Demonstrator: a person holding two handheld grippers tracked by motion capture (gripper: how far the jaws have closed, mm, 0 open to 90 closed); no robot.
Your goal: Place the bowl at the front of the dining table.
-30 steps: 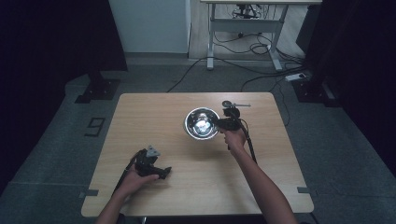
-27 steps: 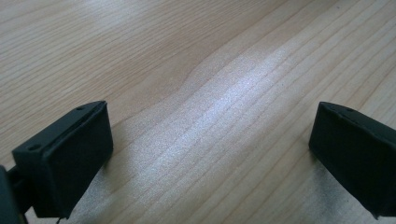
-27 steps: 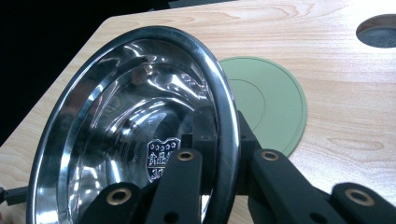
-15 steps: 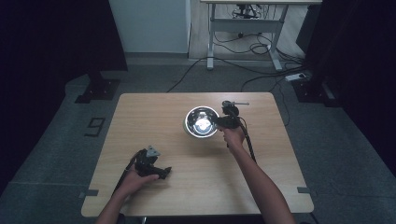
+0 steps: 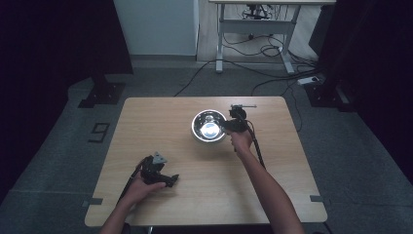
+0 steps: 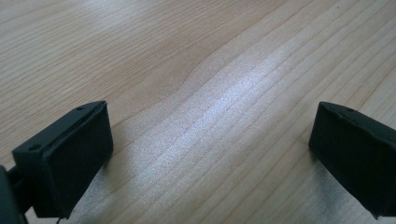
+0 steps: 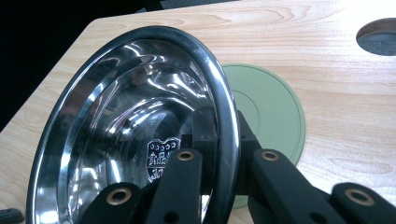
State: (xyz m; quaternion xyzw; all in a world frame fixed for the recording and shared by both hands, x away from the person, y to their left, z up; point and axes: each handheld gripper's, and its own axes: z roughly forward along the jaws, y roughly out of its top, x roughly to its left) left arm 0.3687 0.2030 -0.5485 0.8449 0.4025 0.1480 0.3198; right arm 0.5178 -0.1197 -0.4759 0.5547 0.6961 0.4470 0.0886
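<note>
One pale wooden table [image 5: 146,122] on grey floor [image 5: 58,146]; left tongs [image 6: 210,154] wide apart, empty; right tongs [image 7: 224,140] clamped on steel bowl [image 7: 126,116] rim.

Bowl [image 5: 209,126] sits mid-bench [image 5: 272,195], over a flat mat [image 7: 275,112] | your right gripper [image 5: 228,127] at its rim | your left gripper [image 5: 168,180] near-left

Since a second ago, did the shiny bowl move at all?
Cannot tell. In the high view the steel bowl sits at about the same spot against the table's far edge, and the right gripper is clamped on its rim.
</note>
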